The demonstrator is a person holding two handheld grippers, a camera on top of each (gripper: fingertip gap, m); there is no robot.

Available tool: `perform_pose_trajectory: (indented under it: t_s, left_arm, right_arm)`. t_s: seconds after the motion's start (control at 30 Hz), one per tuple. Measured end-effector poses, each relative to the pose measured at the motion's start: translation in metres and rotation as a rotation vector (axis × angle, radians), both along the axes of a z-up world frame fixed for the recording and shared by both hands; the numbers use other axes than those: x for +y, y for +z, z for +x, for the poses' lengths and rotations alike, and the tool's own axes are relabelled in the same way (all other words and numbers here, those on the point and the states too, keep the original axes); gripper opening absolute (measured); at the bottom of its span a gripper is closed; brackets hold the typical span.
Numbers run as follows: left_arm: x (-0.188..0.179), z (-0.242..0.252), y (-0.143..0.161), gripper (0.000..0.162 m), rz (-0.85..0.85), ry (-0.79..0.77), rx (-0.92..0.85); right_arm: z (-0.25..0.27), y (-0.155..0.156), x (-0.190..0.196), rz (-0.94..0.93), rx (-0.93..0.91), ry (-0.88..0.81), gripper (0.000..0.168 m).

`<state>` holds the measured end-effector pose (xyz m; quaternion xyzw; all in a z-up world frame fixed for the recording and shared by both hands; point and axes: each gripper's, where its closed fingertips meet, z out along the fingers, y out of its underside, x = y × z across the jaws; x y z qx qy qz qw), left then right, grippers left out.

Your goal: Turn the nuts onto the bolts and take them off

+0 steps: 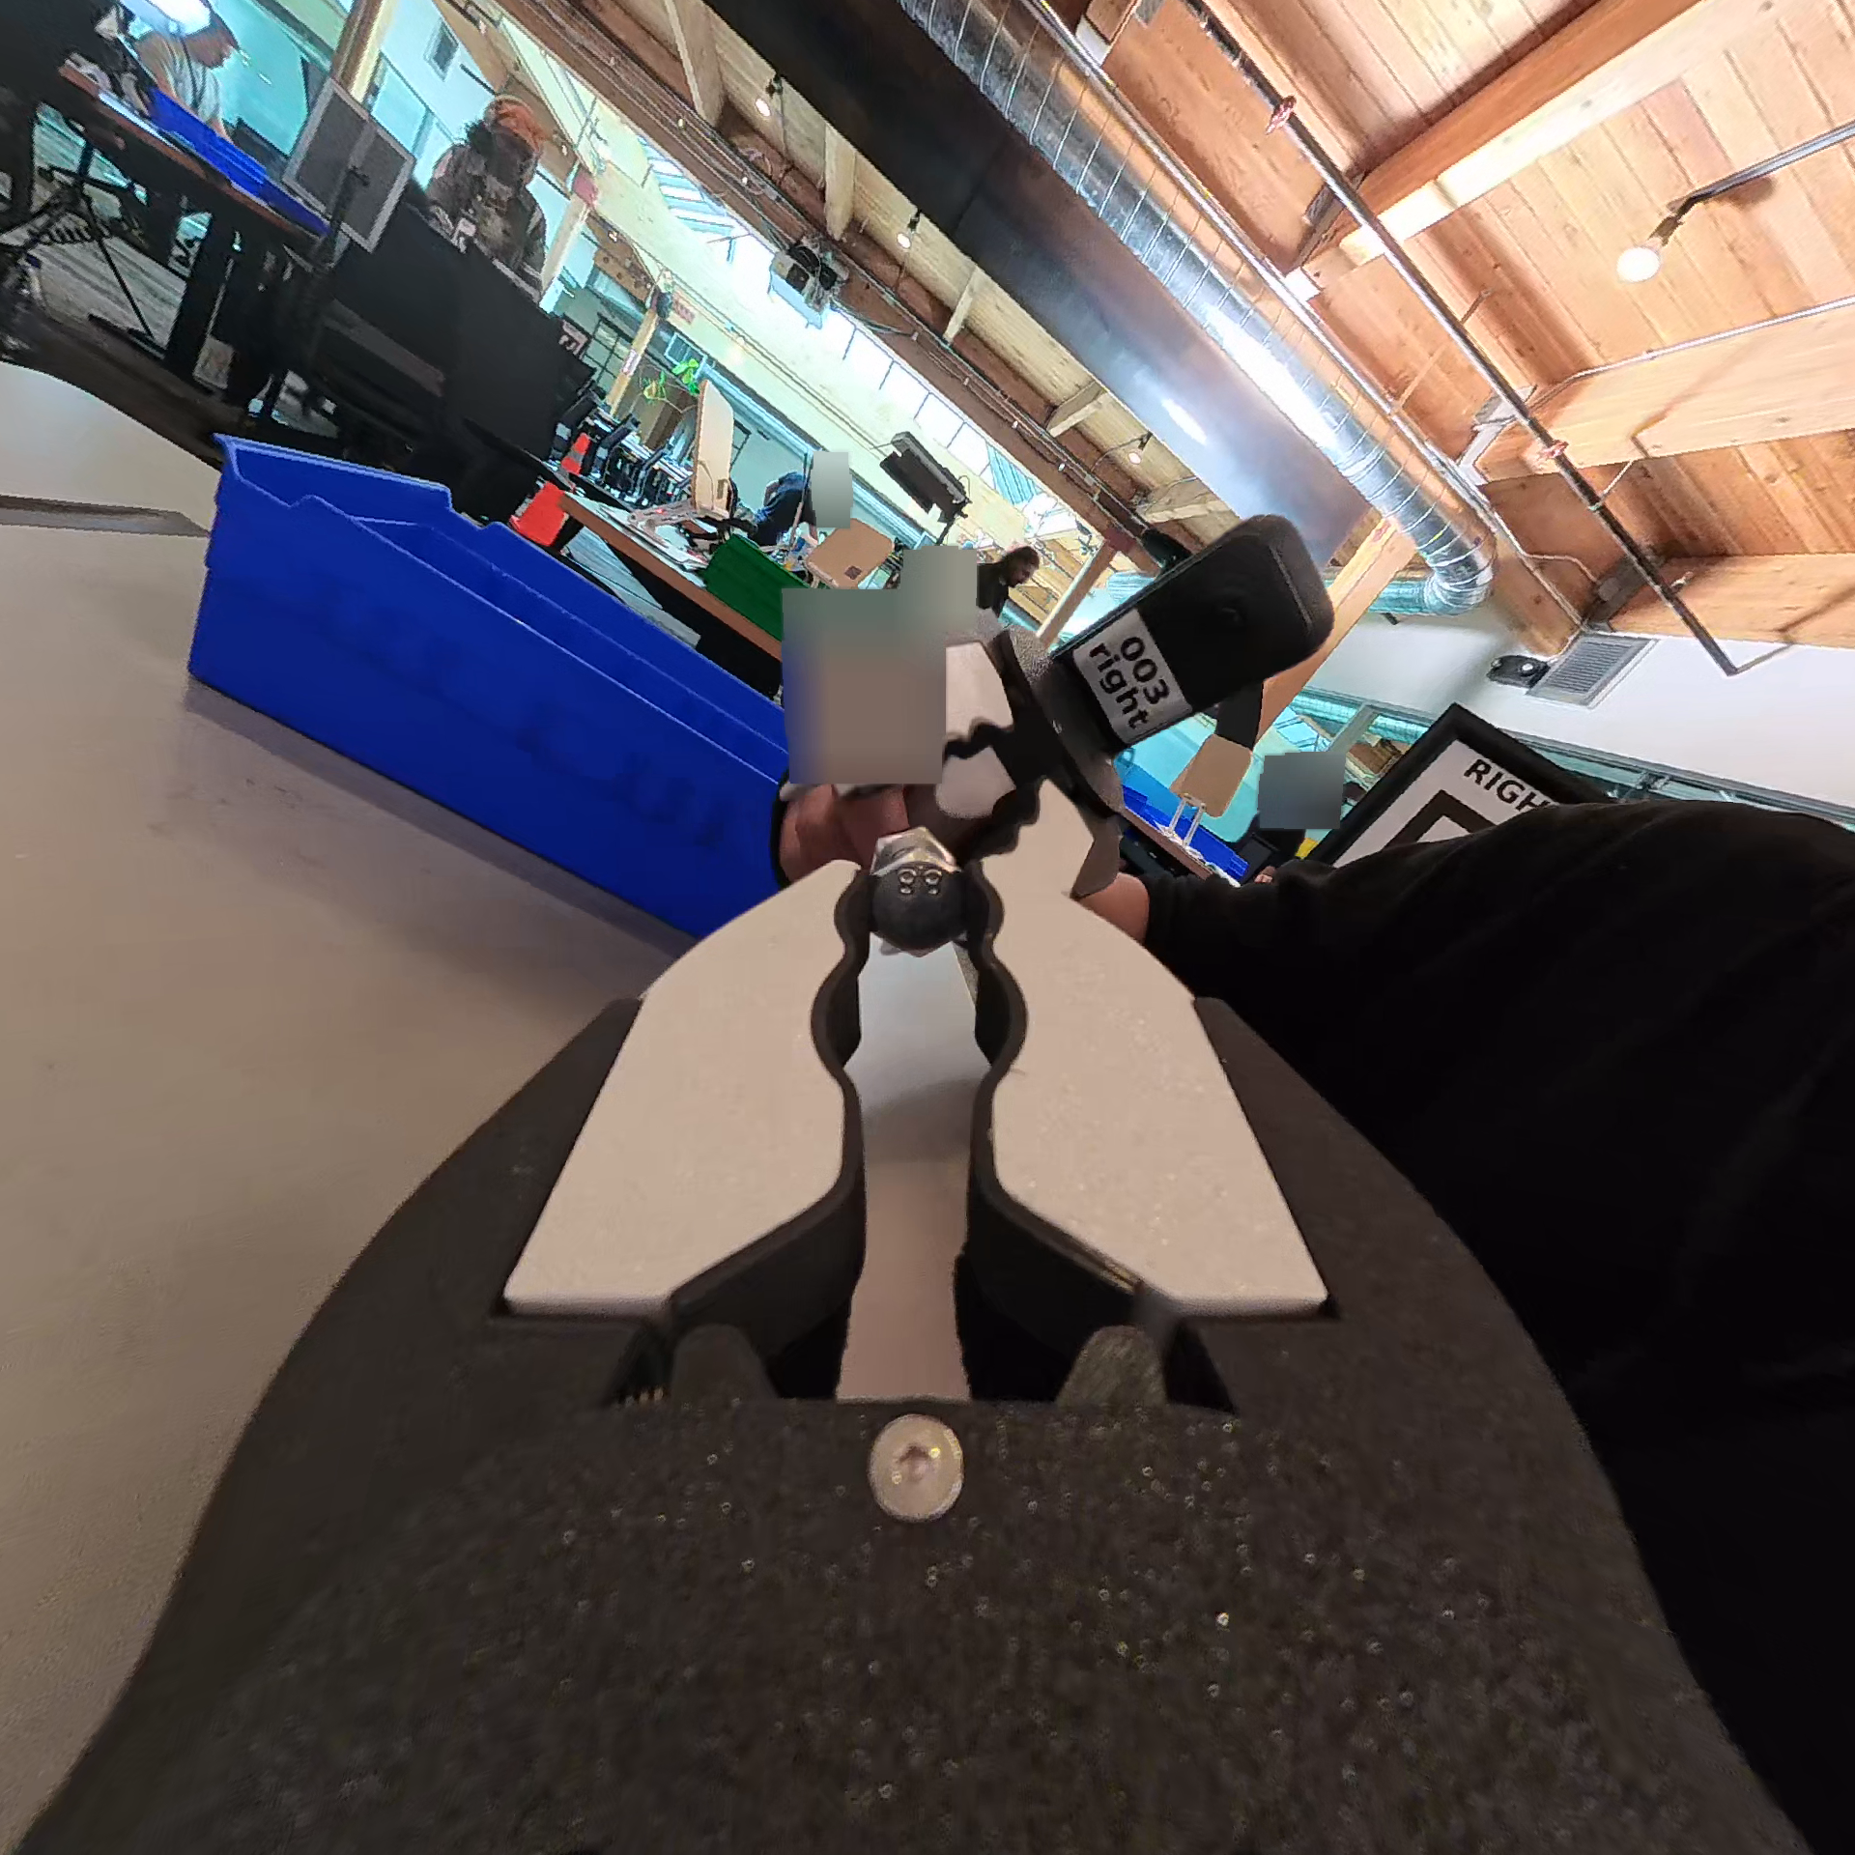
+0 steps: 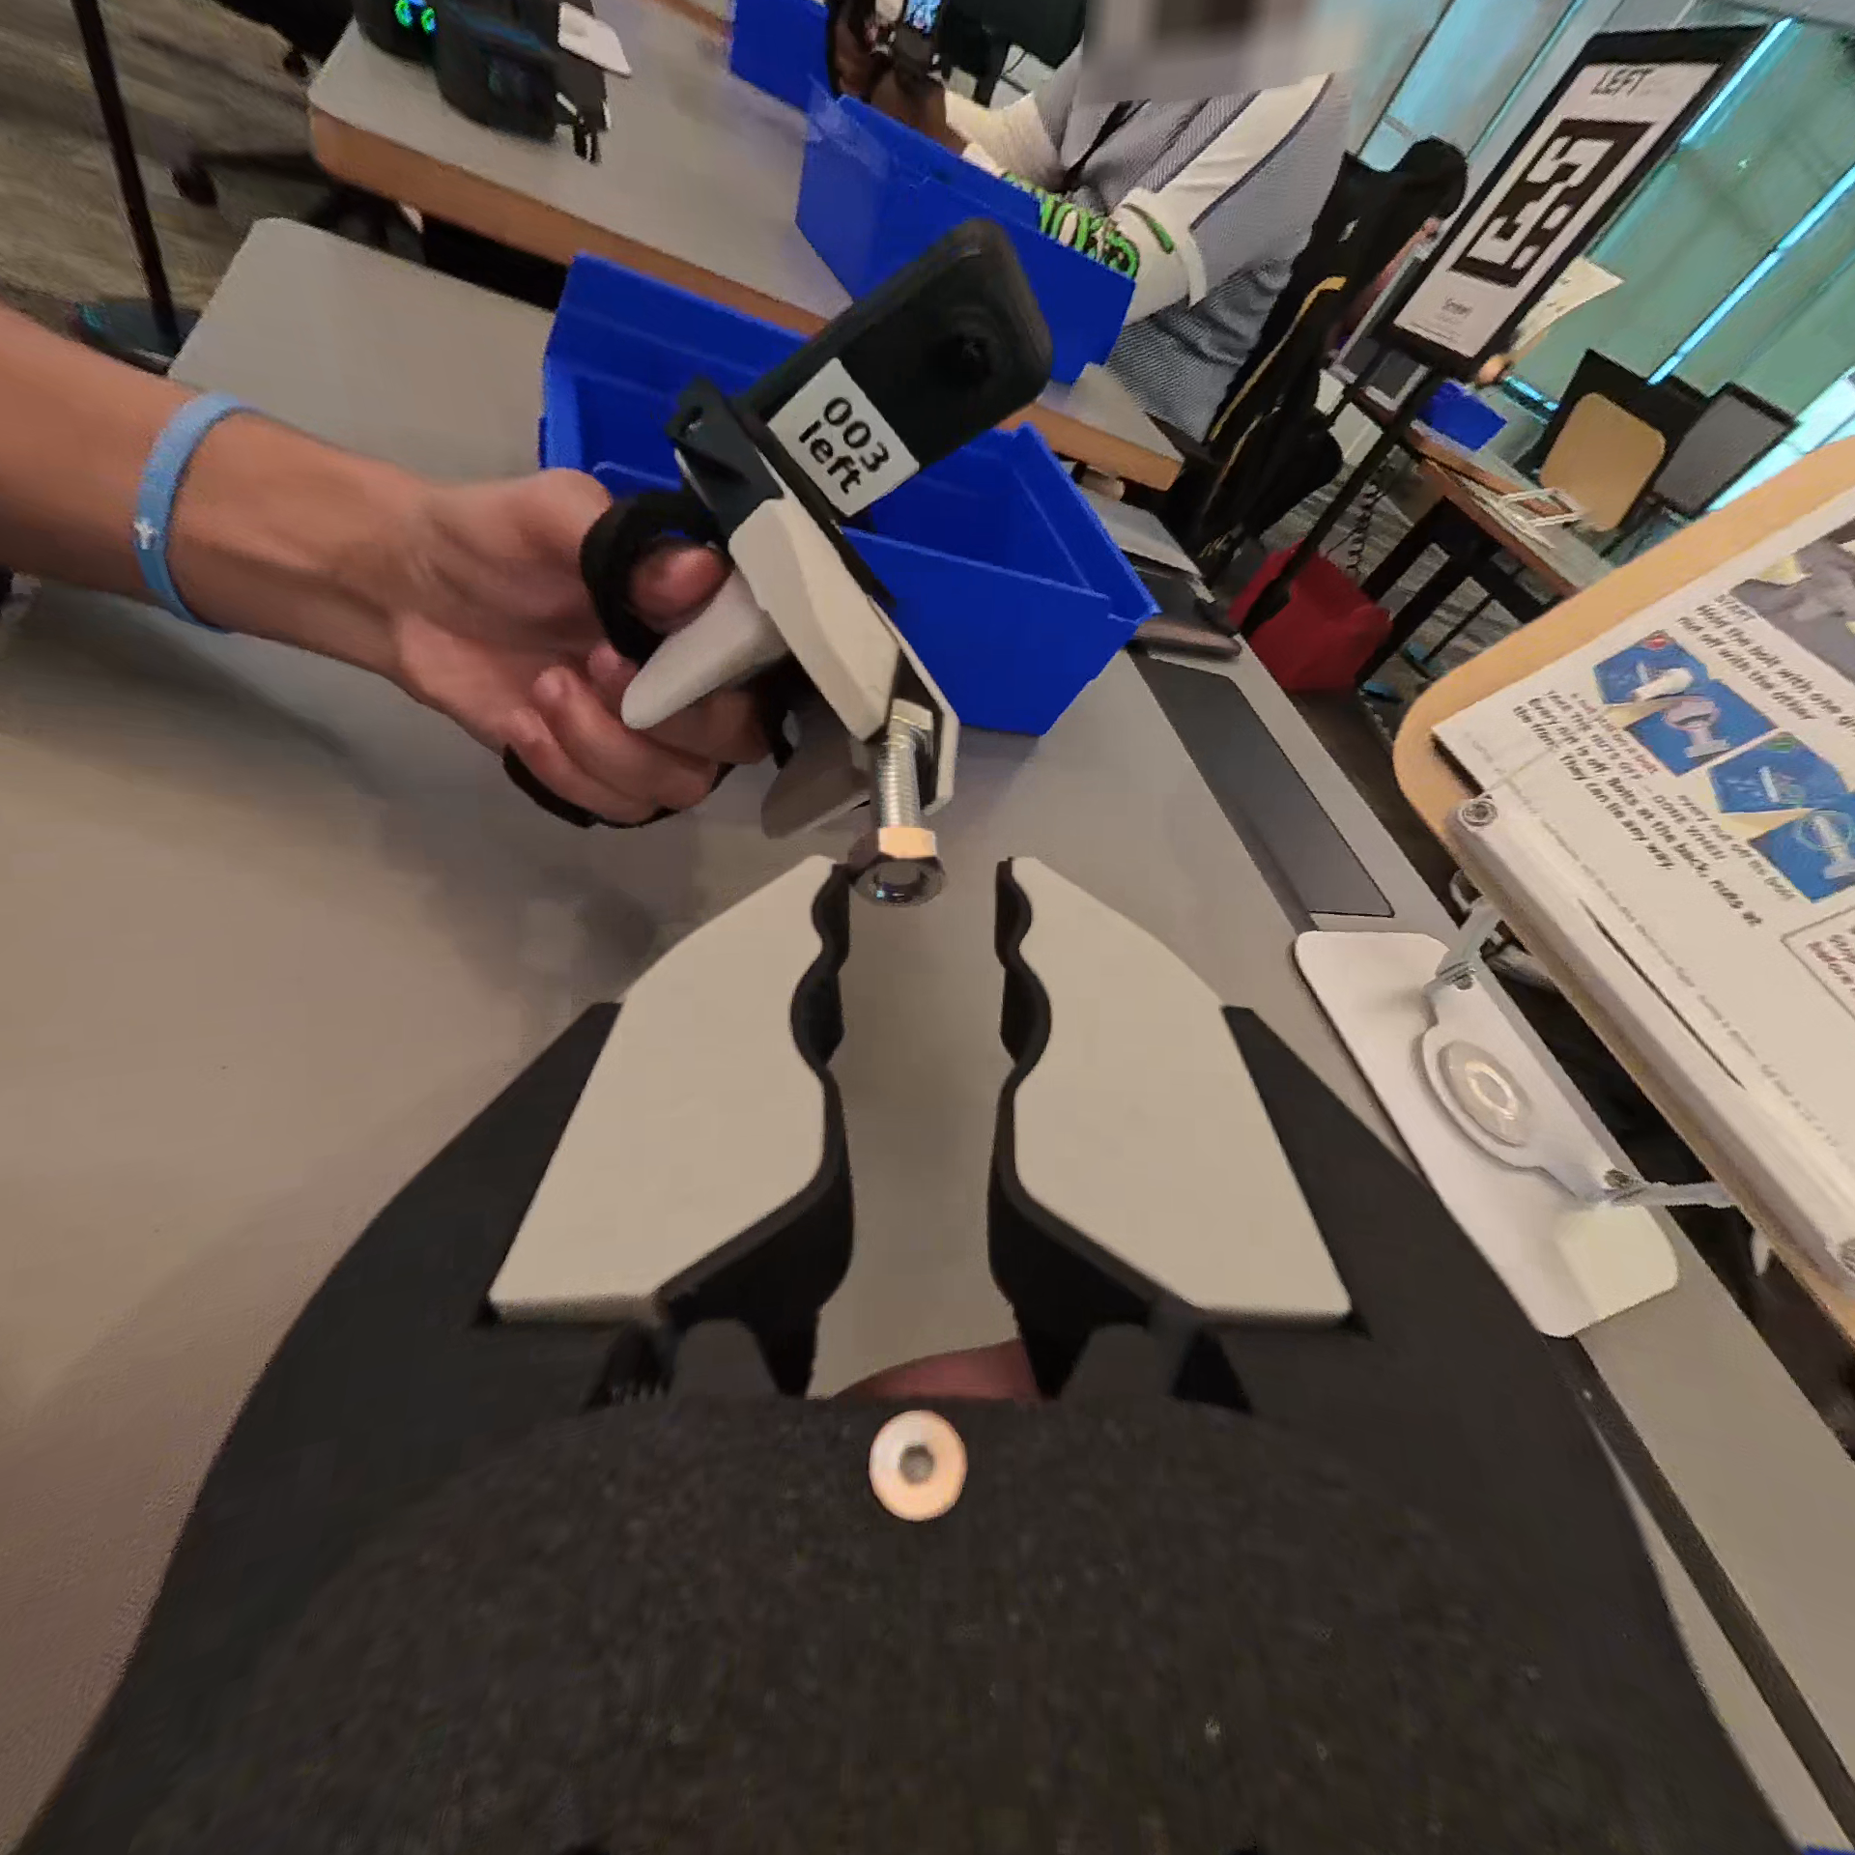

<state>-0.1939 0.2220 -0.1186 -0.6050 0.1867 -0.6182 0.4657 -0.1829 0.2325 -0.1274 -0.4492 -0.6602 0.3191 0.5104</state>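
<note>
Left wrist view: the left gripper (image 1: 915,918) is nearly closed, its fingertips (image 1: 803,923) pinching the dark round head of the bolt (image 1: 911,911), which points away from the camera. A silver nut (image 1: 908,855) sits just past the head in this end-on view; how far along the shaft it lies cannot be told here. Beyond it the right gripper (image 1: 989,803) is partly hidden behind a blurred patch, so its opening cannot be read. A blue bin (image 1: 452,642) stands on the grey table (image 1: 151,903); its contents are out of sight behind its wall.

Right wrist view: the right gripper (image 2: 918,883) stands clearly open and holds nothing; its left fingertip (image 2: 803,893) is just beside the nut (image 2: 896,871), whether touching I cannot tell. The nut sits at the free end of the bolt (image 2: 893,773), whose head is clamped in the left gripper (image 2: 908,718), held by a hand (image 2: 522,642). The blue bin (image 2: 1004,622) behind shows only bare inner walls; its floor is hidden
</note>
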Motion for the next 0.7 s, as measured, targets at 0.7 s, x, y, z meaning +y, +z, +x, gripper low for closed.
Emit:
perform_pose_trajectory:
  t_s: [0.7]
  left_arm:
    - [0.002, -0.007, 0.004, 0.017, 0.025, 0.037, 0.013]
  right_arm:
    - [-0.006, -0.015, -0.007, -0.657, 0.001, 0.039, 0.061]
